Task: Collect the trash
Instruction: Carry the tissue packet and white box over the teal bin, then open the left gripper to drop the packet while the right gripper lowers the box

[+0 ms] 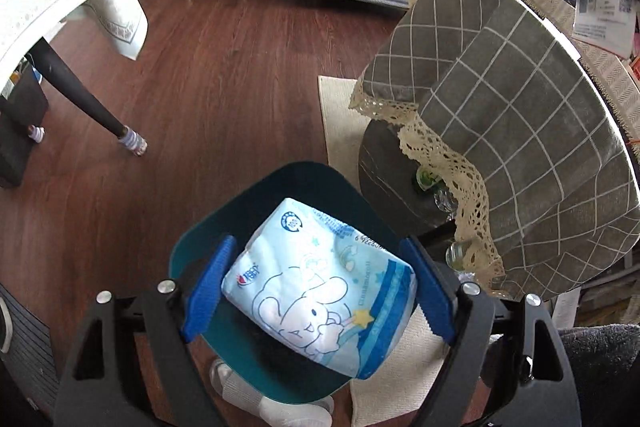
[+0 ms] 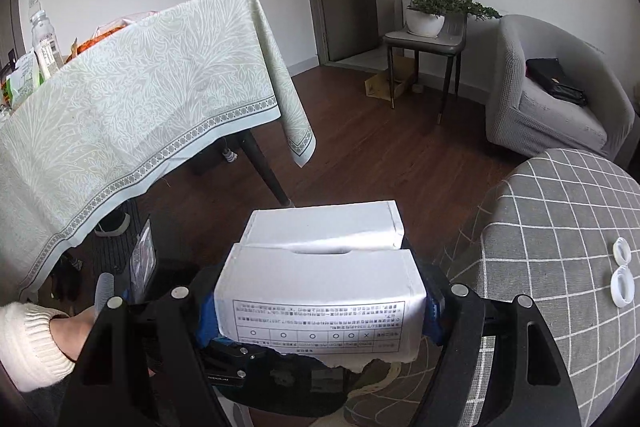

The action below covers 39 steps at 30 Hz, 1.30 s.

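Note:
My left gripper (image 1: 320, 291) is shut on a light blue tissue pack (image 1: 316, 287) printed with a white cartoon dog. It holds the pack above a dark teal bin (image 1: 320, 183) that stands on the floor. My right gripper (image 2: 316, 303) is shut on a white cardboard box (image 2: 320, 279) with a printed table on its near face and its top flaps slightly open. The blue pads (image 2: 206, 315) press its sides. The box hides what lies under it.
A round table under a grey checked cloth (image 1: 520, 115) stands at the right, with two white rings (image 2: 622, 267) on it. A larger table with a pale green cloth (image 2: 132, 107), a grey armchair (image 2: 560, 95) and a chair with a plant (image 2: 432, 27) stand around the wooden floor.

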Tool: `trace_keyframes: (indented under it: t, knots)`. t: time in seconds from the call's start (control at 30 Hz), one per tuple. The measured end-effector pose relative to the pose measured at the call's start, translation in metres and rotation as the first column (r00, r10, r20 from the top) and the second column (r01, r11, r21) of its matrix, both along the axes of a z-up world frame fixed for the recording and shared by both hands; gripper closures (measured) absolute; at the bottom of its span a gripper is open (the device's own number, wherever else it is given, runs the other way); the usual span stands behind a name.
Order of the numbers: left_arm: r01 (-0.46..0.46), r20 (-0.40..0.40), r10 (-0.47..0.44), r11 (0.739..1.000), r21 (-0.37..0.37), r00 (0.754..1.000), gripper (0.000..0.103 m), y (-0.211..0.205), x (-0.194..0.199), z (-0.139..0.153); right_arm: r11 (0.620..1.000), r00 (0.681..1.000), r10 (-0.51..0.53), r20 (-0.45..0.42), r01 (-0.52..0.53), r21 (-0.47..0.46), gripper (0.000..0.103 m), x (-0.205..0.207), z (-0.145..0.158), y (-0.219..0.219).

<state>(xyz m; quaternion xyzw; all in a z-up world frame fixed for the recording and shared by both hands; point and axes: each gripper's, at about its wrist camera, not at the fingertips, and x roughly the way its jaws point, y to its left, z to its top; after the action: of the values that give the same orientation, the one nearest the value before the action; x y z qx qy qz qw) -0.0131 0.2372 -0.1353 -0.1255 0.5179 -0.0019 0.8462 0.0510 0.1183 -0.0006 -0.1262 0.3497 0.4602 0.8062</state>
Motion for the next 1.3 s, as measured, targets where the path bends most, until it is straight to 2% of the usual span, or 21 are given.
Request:
trace_keyframes:
  t: [0.1,0.23,0.33,0.47,0.63,0.83,0.93,1.0,1.17,1.3]
  knots:
    - [0.01,-0.025,-0.01,1.0,0.0,1.0,0.015,0.0,-0.001,-0.008,1.0,1.0,0.011,-0.021,-0.011,-0.01,0.027,-0.002,-0.006,0.006]
    - [-0.021,-0.067,0.016,0.997,-0.075,0.998,0.012,0.011,-0.003,-0.021,0.999,0.999,0.017,-0.029,-0.018,-0.029,0.027,-0.002,-0.013,0.013]
    - [-0.027,-0.08,0.021,0.997,-0.072,0.997,0.012,0.014,-0.006,-0.023,0.999,0.999,0.015,-0.043,-0.017,-0.046,0.027,0.0,-0.019,0.019]
    - [-0.032,-0.062,0.028,0.997,-0.063,0.998,0.012,0.016,-0.01,-0.02,0.998,0.998,0.011,-0.062,-0.015,-0.059,0.027,0.002,-0.026,0.026]
    - [-0.078,0.014,0.078,0.997,-0.022,0.997,0.013,0.031,-0.021,-0.002,0.995,0.998,0.009,-0.064,-0.015,-0.102,0.027,-0.001,-0.038,0.037]
    - [-0.2,0.096,0.198,0.98,0.003,0.975,0.026,0.06,-0.037,0.025,0.991,0.998,0.006,-0.063,-0.014,-0.135,0.027,-0.003,-0.048,0.044]
    - [-0.247,0.128,0.247,0.969,-0.015,0.96,0.033,0.073,-0.042,0.036,0.991,0.995,0.012,-0.102,-0.026,-0.133,0.027,-0.004,-0.055,0.048]
    - [-0.255,0.145,0.259,0.966,-0.05,0.955,0.035,0.08,-0.043,0.043,0.99,0.991,0.018,-0.131,-0.036,-0.138,0.027,-0.004,-0.063,0.052]
    - [-0.245,0.161,0.255,0.966,-0.082,0.953,0.055,0.085,-0.043,0.053,0.977,0.988,0.032,-0.154,-0.063,-0.202,0.027,-0.01,-0.086,0.063]
    - [-0.231,0.183,0.248,0.967,-0.107,0.951,0.064,0.085,-0.043,0.064,0.961,0.979,0.033,-0.203,-0.087,-0.261,0.027,-0.012,-0.118,0.069]
